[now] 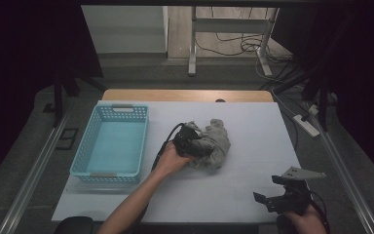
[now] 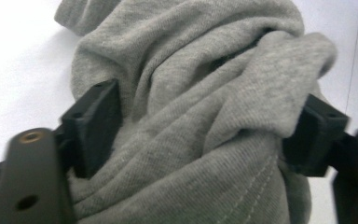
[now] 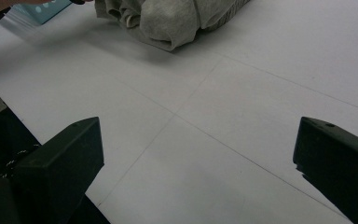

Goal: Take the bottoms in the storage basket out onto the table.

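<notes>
A crumpled grey cloth [image 1: 215,140] lies near the middle of the white sheet [image 1: 258,122]. My left gripper [image 1: 193,142] reaches into it from the left, held by a bare hand. In the left gripper view the cloth [image 2: 200,93] bulges between the two black jaws of the left gripper [image 2: 205,133], which stand wide apart; a fold drapes over the right jaw. My right gripper [image 1: 267,189] rests low at the front right of the table, open, with nothing between its jaws. In the right gripper view the right gripper [image 3: 198,140] faces bare sheet, with the cloth [image 3: 168,21] farther off.
A light blue plastic basket [image 1: 122,108] with nothing in it stands on the left of the sheet; its corner [image 3: 42,10] shows in the right gripper view. Bare sheet [image 3: 242,93] lies between the right gripper and the cloth. Table legs and cables lie beyond the far edge.
</notes>
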